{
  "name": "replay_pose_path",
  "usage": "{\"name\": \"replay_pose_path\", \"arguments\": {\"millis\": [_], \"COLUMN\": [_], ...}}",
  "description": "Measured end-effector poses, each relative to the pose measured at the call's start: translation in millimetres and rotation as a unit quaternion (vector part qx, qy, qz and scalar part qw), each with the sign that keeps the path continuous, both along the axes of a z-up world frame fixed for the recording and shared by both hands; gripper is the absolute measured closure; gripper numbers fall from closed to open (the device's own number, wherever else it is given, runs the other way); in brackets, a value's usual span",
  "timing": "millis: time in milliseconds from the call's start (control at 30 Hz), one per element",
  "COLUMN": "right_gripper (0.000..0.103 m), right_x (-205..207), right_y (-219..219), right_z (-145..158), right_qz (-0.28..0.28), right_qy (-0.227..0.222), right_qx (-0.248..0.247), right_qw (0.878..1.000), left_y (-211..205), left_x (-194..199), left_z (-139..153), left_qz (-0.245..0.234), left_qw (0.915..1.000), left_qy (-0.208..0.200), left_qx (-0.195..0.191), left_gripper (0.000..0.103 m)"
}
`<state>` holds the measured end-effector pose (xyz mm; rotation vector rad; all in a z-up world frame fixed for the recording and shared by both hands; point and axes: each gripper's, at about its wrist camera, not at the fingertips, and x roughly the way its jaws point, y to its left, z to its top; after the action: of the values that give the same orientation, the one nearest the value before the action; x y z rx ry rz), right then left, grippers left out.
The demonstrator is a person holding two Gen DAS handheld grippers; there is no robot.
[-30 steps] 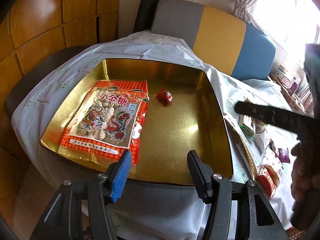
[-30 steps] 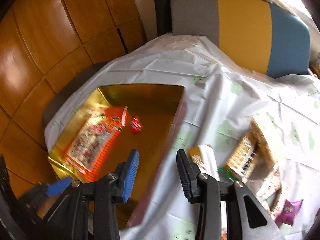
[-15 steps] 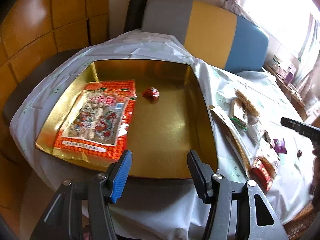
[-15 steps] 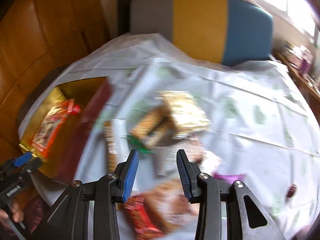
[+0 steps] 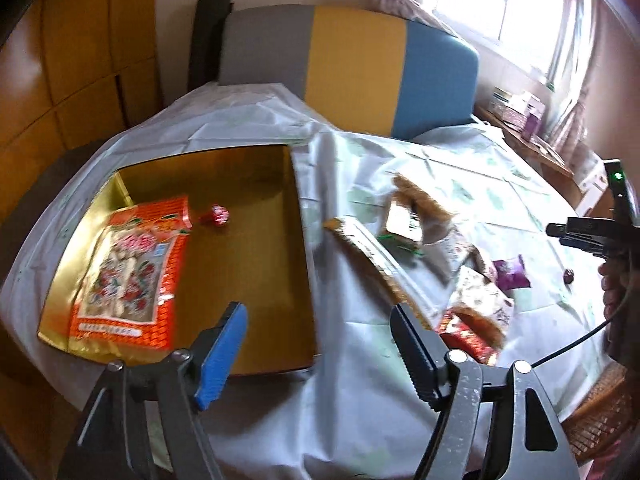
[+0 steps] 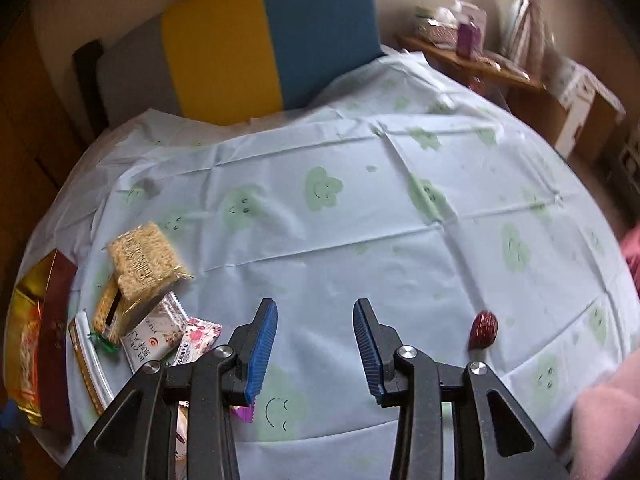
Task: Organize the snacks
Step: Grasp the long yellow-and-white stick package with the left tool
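Observation:
A gold tin [image 5: 256, 304] lies on the table's left side. It holds an orange snack bag [image 5: 132, 272] and a small red candy [image 5: 218, 215]. Right of it lies a pile of snacks [image 5: 424, 240], with a purple packet [image 5: 510, 272]. My left gripper [image 5: 320, 344] is open and empty above the tin's near right corner. My right gripper [image 6: 314, 348] is open and empty over bare cloth. A red wrapped candy [image 6: 484, 329] lies to its right. The snack pile [image 6: 144, 280] sits to its left, topped by a tan cracker pack [image 6: 140, 258].
A white tablecloth [image 6: 360, 208] with green smiley prints covers the round table. A grey, yellow and blue chair back [image 6: 248, 40] stands behind it. A wooden shelf [image 6: 472, 60] with boxes stands at the far right. The right gripper's body [image 5: 588, 232] shows at the left view's right edge.
Both views have swung to the right. My right gripper has moved from over the tin, past the snack pile, to the bare cloth near the red candy. Both grippers stay open.

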<state>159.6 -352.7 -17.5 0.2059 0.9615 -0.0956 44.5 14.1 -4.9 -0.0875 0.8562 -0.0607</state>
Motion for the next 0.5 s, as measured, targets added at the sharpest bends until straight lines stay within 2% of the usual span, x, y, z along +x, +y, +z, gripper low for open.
{"name": "replay_pose_path", "arguments": {"millis": [233,400,500], "right_gripper": [0.062,0.061,0.061], "right_x": [-8.2,-7.7,-7.5], "right_y": [6.7,14.1,12.5], "right_z": [4.3,9.0,10.8], "right_qz": [0.014,0.024,0.024], "right_qy": [-0.006,-0.021,-0.024], "right_qx": [-0.001,0.002,0.007], "right_qw": [1.000,0.999,0.999], "left_y": [-28.4,-64.8,-77.4], "left_x": [17.8,43.7,62.9], "left_z": [-4.7,-3.5,-15.0], "left_qz": [-0.029,-0.049,-0.037], "left_qw": [0.9975,0.9960,0.9945], "left_qy": [0.048,0.070,0.097], "left_qx": [-0.042,-0.027,-0.015], "left_gripper": [0.029,0.030,0.034]}}
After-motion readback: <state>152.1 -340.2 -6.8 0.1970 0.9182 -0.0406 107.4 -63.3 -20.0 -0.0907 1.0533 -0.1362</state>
